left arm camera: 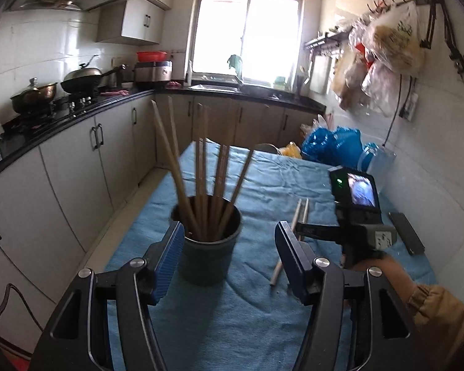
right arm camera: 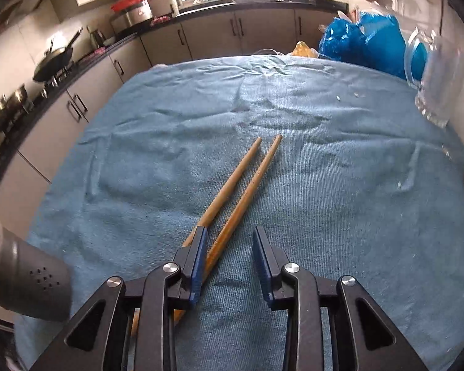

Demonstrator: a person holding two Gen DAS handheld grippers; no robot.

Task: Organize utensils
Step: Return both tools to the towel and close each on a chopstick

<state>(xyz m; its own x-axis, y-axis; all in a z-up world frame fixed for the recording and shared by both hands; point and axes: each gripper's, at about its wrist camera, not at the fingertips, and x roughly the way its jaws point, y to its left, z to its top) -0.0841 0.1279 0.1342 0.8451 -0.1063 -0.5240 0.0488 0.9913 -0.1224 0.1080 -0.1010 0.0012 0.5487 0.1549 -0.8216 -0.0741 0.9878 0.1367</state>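
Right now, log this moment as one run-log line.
left gripper: open near holder | right gripper: open over two chopsticks | cloth: chopsticks lying flat | held: nothing

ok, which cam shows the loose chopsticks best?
Right wrist: both chopsticks lie nearly full length on the cloth. In the left wrist view they look small, partly hidden behind that view's own finger.

A blue-clothed table carries two loose chopsticks and a dark holder.
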